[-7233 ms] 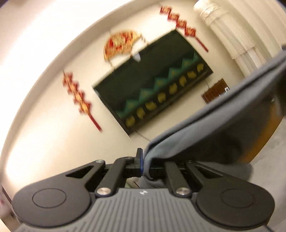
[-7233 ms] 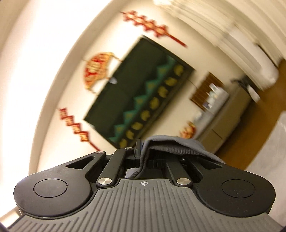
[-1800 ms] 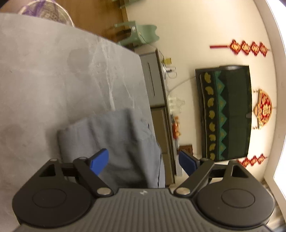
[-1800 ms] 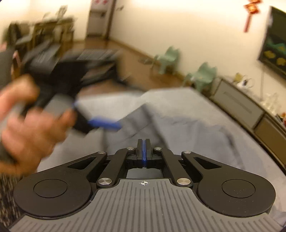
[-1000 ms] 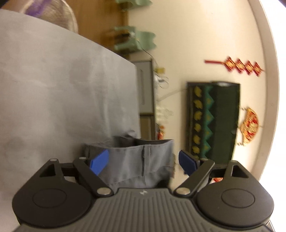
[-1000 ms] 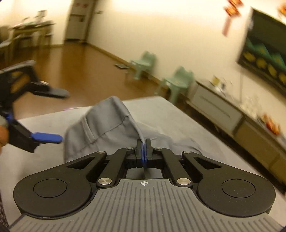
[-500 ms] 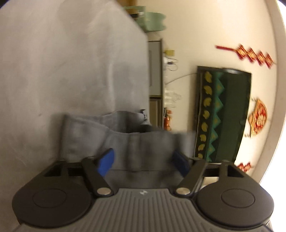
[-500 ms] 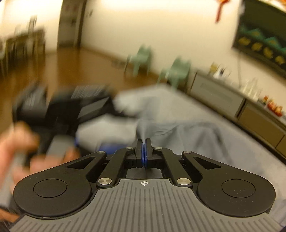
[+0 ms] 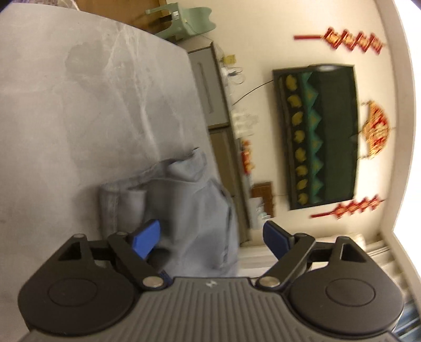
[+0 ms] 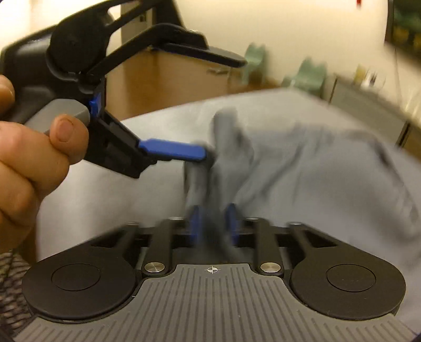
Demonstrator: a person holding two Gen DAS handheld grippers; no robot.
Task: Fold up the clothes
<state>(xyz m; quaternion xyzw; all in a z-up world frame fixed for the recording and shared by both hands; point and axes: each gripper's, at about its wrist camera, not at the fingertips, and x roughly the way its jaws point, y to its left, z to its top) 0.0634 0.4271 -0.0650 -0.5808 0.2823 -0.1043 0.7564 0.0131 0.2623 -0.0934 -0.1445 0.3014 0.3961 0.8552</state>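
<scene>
The grey garment (image 10: 302, 163) is now dropped; right gripper (image 10: 213, 223) is just parted, left gripper (image 9: 210, 236) wide, nothing gripped; edges should be aligned before pressing.

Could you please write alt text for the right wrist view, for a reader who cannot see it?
The right gripper, jaws just parted, sits over a bunched fold of grey garment on a grey table. At left, a hand holds the left gripper open beside the cloth; green chairs stand behind.

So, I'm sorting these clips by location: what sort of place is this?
Most likely a home living room: a wall-mounted television flanked by red hanging decorations, a low cabinet beneath it, and small green chairs.
</scene>
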